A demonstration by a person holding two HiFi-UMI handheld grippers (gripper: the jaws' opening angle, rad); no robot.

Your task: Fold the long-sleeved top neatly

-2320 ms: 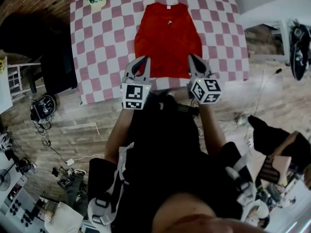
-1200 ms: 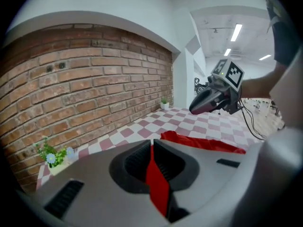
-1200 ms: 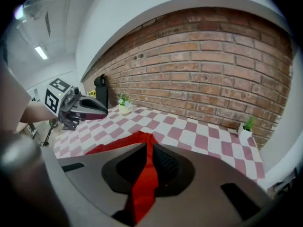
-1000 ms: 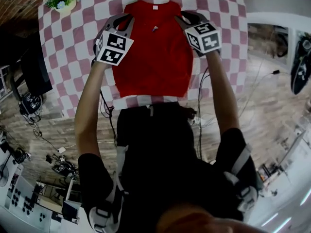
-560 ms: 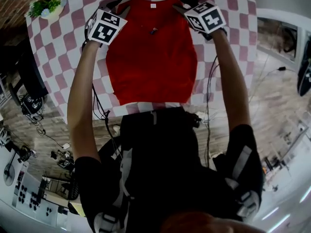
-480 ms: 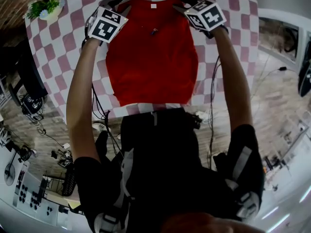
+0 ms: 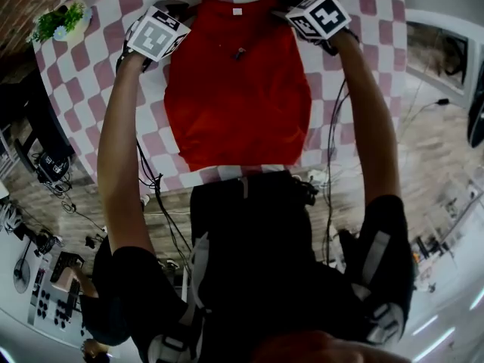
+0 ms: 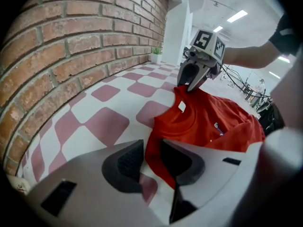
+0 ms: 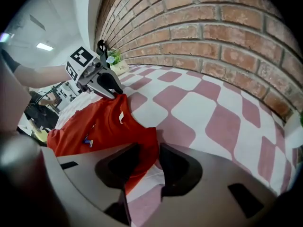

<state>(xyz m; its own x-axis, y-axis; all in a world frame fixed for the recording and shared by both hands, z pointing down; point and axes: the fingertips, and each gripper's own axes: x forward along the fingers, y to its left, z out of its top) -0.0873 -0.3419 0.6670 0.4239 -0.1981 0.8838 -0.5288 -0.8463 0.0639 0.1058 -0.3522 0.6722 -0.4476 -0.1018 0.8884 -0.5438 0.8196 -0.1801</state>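
A red long-sleeved top [image 7: 238,89] lies flat on the pink-and-white checked table [image 7: 98,82], sleeves tucked in, collar label [image 7: 237,10] at the far end. My left gripper [image 7: 175,7] is down at its far left shoulder and my right gripper [image 7: 289,3] at its far right shoulder. In the left gripper view the left gripper [image 8: 152,157] has red shoulder cloth [image 8: 208,124] in the gap between its parted pads. The right gripper [image 9: 150,162] likewise straddles the edge of the red cloth [image 9: 94,122]. Both sets of jaws have just been opening.
A brick wall [image 8: 61,46] runs close along the table's far edge. A small potted plant [image 7: 57,20] stands at the far left corner. The person's body is against the near edge; cables and gear lie on the floor [image 7: 53,203] to the left.
Both grippers travelled from the top's near hem across it to the far shoulders, then sank onto the cloth. The top lies much as before.
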